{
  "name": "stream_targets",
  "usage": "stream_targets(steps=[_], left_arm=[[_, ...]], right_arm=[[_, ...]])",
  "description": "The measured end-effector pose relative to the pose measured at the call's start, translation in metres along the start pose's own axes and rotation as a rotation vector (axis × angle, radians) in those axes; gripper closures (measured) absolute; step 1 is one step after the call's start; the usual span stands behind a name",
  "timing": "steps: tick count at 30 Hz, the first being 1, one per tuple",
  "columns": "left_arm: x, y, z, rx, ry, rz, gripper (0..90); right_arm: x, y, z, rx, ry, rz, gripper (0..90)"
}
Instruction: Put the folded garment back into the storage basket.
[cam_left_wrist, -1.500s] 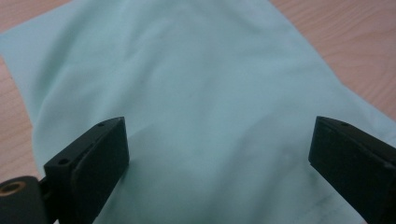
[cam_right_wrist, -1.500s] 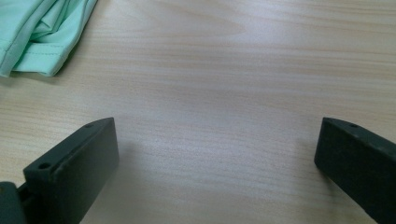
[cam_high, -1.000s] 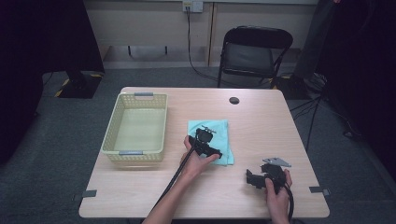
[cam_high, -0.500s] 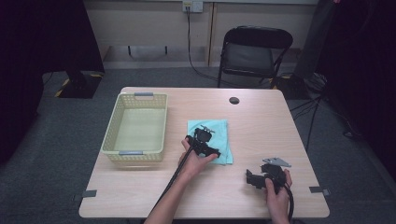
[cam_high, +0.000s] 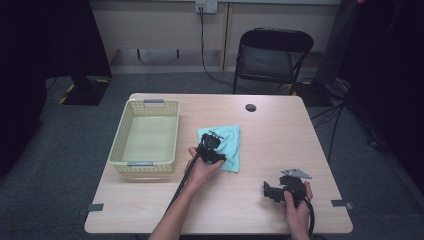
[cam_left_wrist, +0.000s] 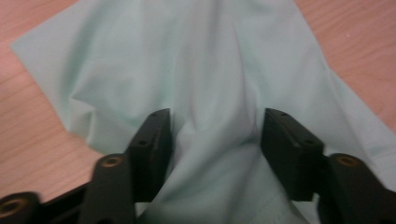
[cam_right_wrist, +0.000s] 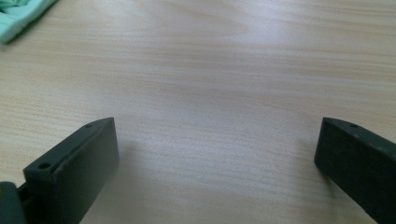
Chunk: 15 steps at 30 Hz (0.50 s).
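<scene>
Under both grippers, a pale wooden table (cam_high: 260, 120) with a smooth grained top, set on grey carpet. Behind the table's far edge, a black folding chair (cam_high: 272, 55) against a beige wall with a socket and trailing cables. Beyond the left gripper's reach toward the table's left side, a yellow mesh basket (cam_high: 146, 136) with grey handles. Farther ahead, near the far edge, a small dark round disc (cam_high: 250, 107).

Directly beneath the left gripper (cam_high: 212, 148), a mint-green cloth (cam_left_wrist: 196, 60) spread with soft creases on the wood. Held from behind by the left hand (cam_high: 200, 170), forearm angled up from the bottom edge, cable trailing back along it. Jaws parted, pressed down into the fabric with a raised fold bunched between them, not yet pinched.

Well off to the right of that gripper, near the table's front edge, the right gripper (cam_high: 280, 189) low over bare wood, gripped by the right hand (cam_high: 296, 210), grey three-cornered plate on top. Jaws spread wide with nothing but table between them; a corner of the cloth off ahead at the far left of the right gripper view
</scene>
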<state>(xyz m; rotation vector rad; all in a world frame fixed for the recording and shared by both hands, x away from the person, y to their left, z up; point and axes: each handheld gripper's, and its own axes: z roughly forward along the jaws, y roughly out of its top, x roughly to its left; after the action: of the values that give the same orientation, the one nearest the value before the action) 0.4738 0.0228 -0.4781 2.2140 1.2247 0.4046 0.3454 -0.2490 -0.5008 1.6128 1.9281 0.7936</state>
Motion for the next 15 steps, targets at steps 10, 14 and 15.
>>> stream_targets(steps=[10,14,15], left_arm=[[0.015,-0.003,-0.001,-0.032,-0.009,-0.017,73.6],[0.018,-0.002,-0.001,-0.029,-0.022,-0.023,74.9],[0.019,-0.003,-0.001,-0.035,-0.026,-0.027,75.1]], right_arm=[[0.0,0.0,0.0,0.0,0.0,0.0,0.0],[0.0,0.0,0.0,0.0,0.001,-0.001,0.0],[0.0,0.0,0.0,0.0,0.002,-0.002,0.0]])
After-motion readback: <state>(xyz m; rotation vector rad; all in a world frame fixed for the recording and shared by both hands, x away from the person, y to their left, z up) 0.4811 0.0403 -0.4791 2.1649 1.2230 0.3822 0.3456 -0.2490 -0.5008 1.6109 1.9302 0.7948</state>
